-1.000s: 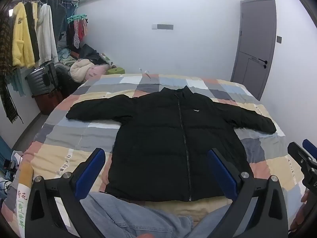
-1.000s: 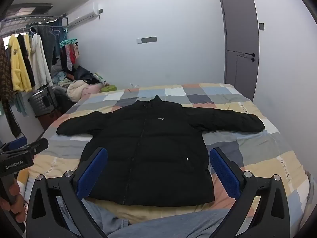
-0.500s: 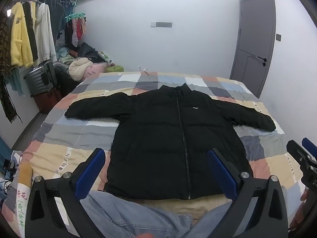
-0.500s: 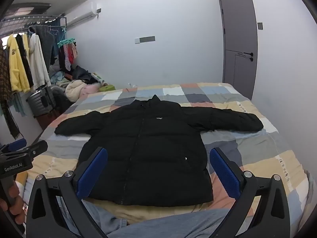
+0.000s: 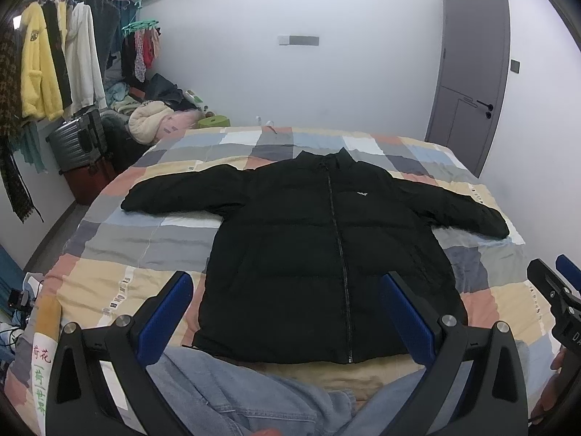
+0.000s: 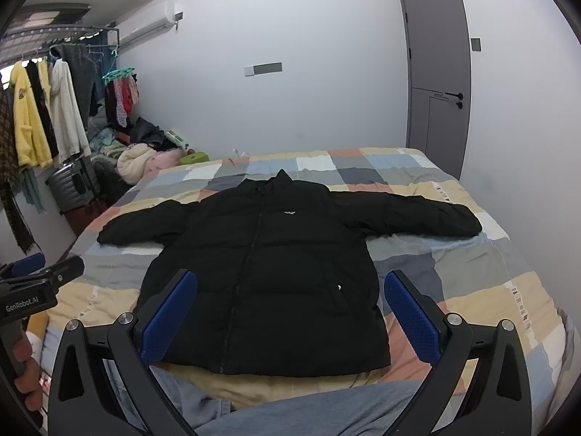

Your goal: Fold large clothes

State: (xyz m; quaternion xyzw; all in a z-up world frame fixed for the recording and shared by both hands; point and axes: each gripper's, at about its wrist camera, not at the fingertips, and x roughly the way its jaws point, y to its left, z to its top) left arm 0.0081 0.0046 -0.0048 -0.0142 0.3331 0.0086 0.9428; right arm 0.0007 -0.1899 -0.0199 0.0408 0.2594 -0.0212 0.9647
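Note:
A black puffer jacket point(image 5: 319, 254) lies flat, front up and zipped, on a checked bedspread point(image 5: 145, 239), both sleeves spread out sideways. It also shows in the right wrist view point(image 6: 268, 276). My left gripper point(image 5: 287, 312) is open and empty, held above the near edge of the bed in front of the hem. My right gripper point(image 6: 290, 309) is open and empty at about the same height. Each gripper shows at the edge of the other's view, the right one point(image 5: 555, 290) and the left one point(image 6: 36, 283).
A person's jeans-clad legs point(image 5: 236, 399) are at the near bed edge. A clothes rack point(image 5: 54, 65) with hanging garments, a suitcase point(image 5: 76, 141) and a pile of clothes point(image 5: 152, 120) stand left of the bed. A grey door point(image 5: 468, 72) is at the back right.
Both views have tilted slightly, so the jacket sits a little lower and farther in frame. The jacket has not moved and both grippers stay open.

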